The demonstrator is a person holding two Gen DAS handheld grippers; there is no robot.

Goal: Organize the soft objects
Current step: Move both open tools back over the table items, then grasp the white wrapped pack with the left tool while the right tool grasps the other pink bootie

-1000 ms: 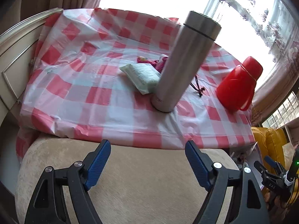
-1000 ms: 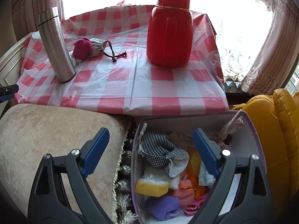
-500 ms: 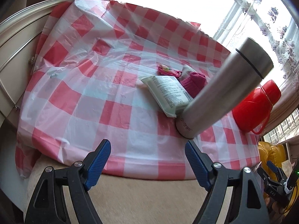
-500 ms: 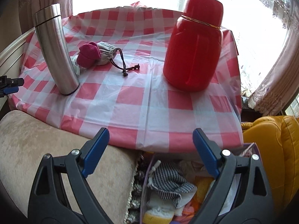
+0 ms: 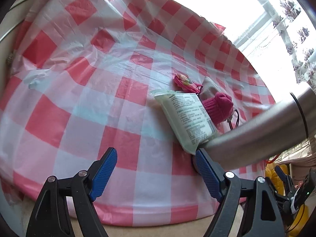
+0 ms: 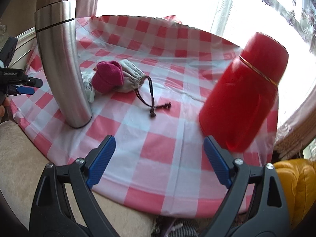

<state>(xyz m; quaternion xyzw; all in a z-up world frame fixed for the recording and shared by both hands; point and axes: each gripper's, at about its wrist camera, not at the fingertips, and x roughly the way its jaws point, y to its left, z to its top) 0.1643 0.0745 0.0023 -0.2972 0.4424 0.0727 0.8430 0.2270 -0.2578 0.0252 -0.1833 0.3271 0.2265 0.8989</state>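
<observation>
Blue-padded hand-held gripper [image 6: 158,158] — wide, down-tilted

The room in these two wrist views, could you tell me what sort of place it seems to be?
Probably a home living room. A table under a red-checked plastic cloth stands by a bright window with floral lace curtains, with a beige upholstered seat and a yellow leather armchair beside it.
</observation>
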